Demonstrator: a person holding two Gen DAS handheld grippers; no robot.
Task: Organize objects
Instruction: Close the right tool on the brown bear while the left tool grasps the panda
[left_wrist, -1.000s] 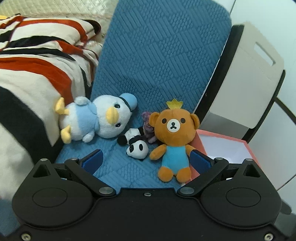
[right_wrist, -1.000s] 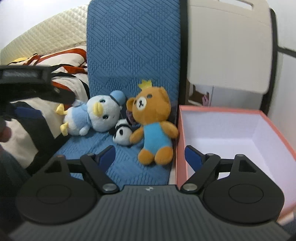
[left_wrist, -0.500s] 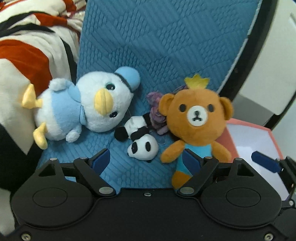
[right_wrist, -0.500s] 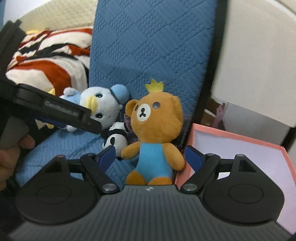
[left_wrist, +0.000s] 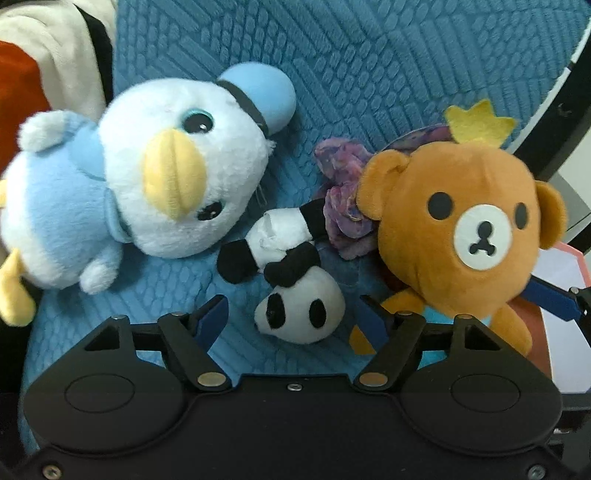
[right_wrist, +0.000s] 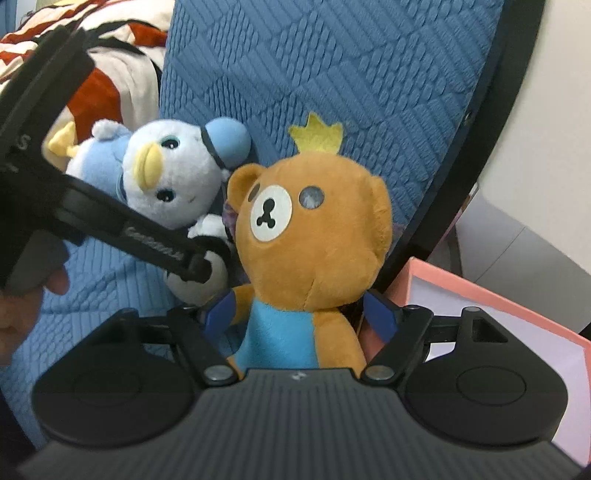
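Three plush toys lie on a blue quilted cushion (left_wrist: 369, 74). The small panda (left_wrist: 301, 314) lies head-down between the fingers of my left gripper (left_wrist: 291, 321), whose jaws are closing; gaps still show on both sides of its head. A brown bear (right_wrist: 314, 229) with a yellow crown and blue shirt sits upright, its body between the fingers of my right gripper (right_wrist: 297, 314). Those jaws are closing too, and I see no firm squeeze. The white and light-blue penguin (left_wrist: 166, 184) lies on its side at the left. In the right wrist view the left gripper's finger partly hides the panda (right_wrist: 199, 280).
An open pink box (right_wrist: 480, 295) with a white inside stands right of the bear. A purple fabric piece (left_wrist: 347, 206) sits behind the panda. A striped blanket (right_wrist: 110, 85) lies left of the cushion. A hand (right_wrist: 22, 295) holds the left gripper.
Both grippers have come down and closer to the toys. The left jaws have narrowed around the panda's head, and the right jaws now flank the bear's body.
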